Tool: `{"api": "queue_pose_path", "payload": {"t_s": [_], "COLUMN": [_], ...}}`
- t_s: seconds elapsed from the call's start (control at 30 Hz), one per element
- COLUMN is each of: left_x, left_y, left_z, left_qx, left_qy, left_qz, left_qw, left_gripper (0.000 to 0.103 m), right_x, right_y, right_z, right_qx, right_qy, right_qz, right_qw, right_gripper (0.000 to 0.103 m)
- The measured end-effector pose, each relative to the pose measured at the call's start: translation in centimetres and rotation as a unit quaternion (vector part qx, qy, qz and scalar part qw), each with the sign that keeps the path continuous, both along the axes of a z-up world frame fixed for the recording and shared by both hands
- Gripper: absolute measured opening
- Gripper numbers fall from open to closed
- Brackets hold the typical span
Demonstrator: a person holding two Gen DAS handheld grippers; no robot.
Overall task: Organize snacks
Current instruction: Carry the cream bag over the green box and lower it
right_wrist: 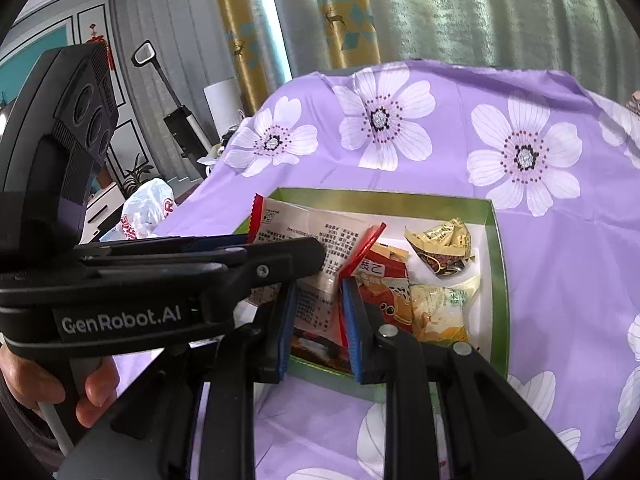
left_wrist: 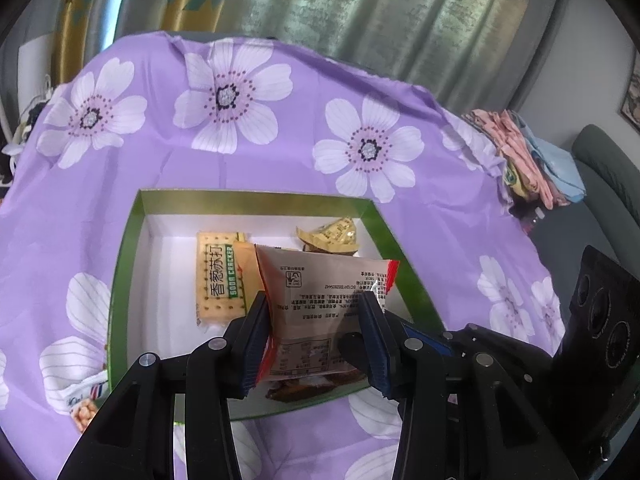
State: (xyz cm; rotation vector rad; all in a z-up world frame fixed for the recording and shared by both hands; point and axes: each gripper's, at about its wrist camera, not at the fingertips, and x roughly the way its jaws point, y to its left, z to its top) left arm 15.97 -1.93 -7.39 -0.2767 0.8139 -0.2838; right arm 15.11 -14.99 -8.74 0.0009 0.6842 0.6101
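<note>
A green-rimmed box with a white floor sits on the purple flowered cloth. My left gripper is shut on a beige snack packet with red ends and holds it above the box. In the box lie a soda cracker pack and a crumpled gold wrapper. In the right wrist view the same packet hangs over the box, gripped by the left gripper. My right gripper stands close below the packet, jaws apart and empty. A red snack and a yellow-green packet lie beneath.
A peanut snack packet lies on the cloth left of the box. Folded cloths are piled at the table's right edge. A white plastic bag and a floor cleaner stand beyond the left edge. Curtains hang behind.
</note>
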Motion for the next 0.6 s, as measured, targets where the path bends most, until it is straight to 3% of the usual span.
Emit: {"api": "queue_pose_path", "payload": {"t_s": [0.6], "left_x": [1.7], "left_y": [0.6], "left_z": [-2.8], "left_qx": [0.003], "left_qy": [0.038], "left_qz": [0.01], "left_qw": [0.9992], "left_gripper": [0.044], "right_x": [2.0], "right_y": [0.8], "right_z": [-2.5], "right_qx": [-0.018], "right_qy": [0.04], "right_qz": [-0.002], "right_qw": [0.999], "right_gripper": [0.027]}}
